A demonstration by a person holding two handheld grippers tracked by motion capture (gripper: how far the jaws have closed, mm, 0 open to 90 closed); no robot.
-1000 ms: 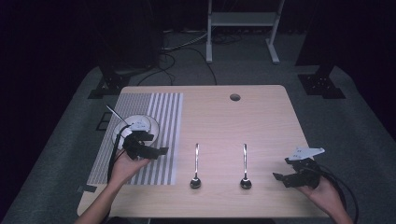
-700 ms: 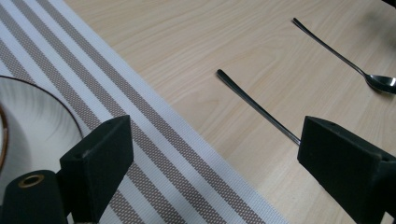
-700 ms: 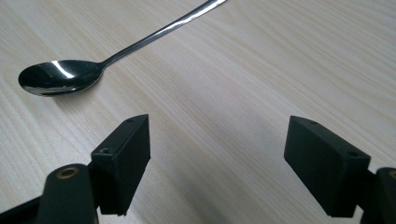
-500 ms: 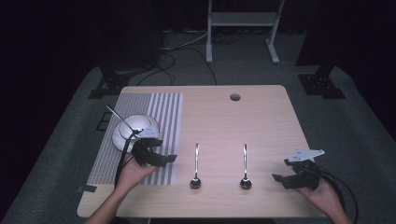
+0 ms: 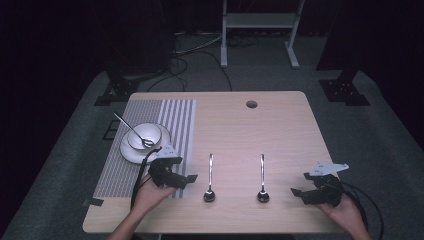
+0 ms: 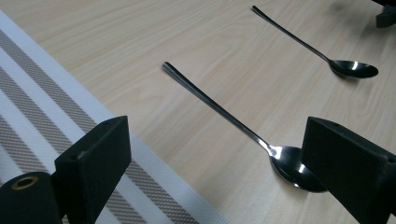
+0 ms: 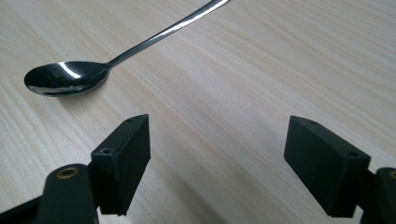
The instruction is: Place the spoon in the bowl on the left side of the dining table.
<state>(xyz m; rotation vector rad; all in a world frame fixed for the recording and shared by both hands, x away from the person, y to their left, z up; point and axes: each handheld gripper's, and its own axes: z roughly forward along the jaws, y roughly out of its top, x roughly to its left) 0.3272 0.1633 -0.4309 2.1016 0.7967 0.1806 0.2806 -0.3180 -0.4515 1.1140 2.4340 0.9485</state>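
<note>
Left claw (image 5: 187,178) wide open, empty, low over the edge of the striped placemat (image 5: 172,117), jaws aimed at the nearer spoon (image 5: 209,178). In the left gripper view that spoon (image 6: 243,129) lies just ahead of the claw, its bowl close against the jaw on that view's right, handle running away and up-left across bare bench (image 6: 196,42). Whether the jaw touches the bowl, I cannot tell.

Right claw (image 5: 300,192) also open and empty, resting near the bench's near edge, with the second spoon (image 5: 262,178) just off its tips. In the right gripper view the second spoon's bowl (image 7: 65,78) sits ahead and up-left of the jaws, not between them.

Handling, as judged: polished steel, light, rigid, not fragile, but slick, and lying flat on smooth wood with little standing proud of the surface. The thin handle would likely skid or roll under the pads. Best purchase looks to be the neck where handle meets bowl, or mid-handle with the jaws straddling it crosswise and pressed down to the bench before closing.

Containers: a white bowl (image 5: 146,135) on a white plate (image 5: 131,154) sits beyond the left claw on the placemat. A third spoon (image 5: 133,130) rests in the bowl, handle leaning out over its far rim. Nothing else discernible inside.
</note>
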